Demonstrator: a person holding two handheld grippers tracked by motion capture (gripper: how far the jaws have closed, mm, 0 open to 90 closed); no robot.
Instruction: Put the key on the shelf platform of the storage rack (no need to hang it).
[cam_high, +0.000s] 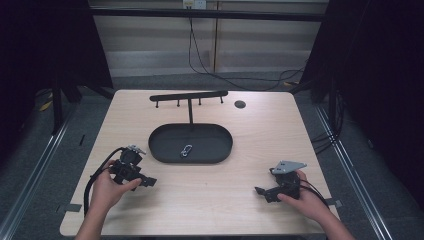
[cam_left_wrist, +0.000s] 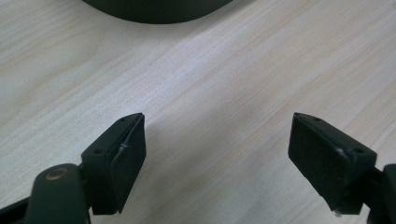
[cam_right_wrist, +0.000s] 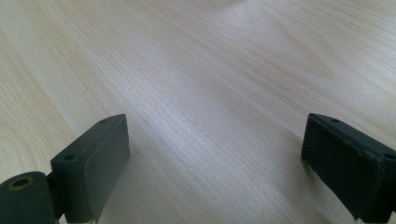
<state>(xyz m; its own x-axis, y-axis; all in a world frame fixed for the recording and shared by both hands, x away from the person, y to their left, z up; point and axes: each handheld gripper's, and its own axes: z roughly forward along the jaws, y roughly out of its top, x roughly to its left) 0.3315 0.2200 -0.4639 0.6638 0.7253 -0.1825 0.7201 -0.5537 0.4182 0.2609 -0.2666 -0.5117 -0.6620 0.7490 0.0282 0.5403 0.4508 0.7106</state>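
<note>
Your left gripper (cam_high: 150, 182) sits lower left, jaws wide apart, empty. Your right gripper (cam_high: 261, 191), lower right, gapes too. A clip (cam_high: 186, 150) lies in the central tray (cam_high: 165, 150).

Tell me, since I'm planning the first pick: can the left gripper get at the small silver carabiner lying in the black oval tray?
Probably yes. The left gripper is open, and only bare table separates it from the carabiner in the low-walled tray.

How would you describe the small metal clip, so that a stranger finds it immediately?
Look at the light wooden table, then at the black oval tray at its middle. The small silver clip lies alone inside that tray, the one shiny object on its dark floor.
</note>
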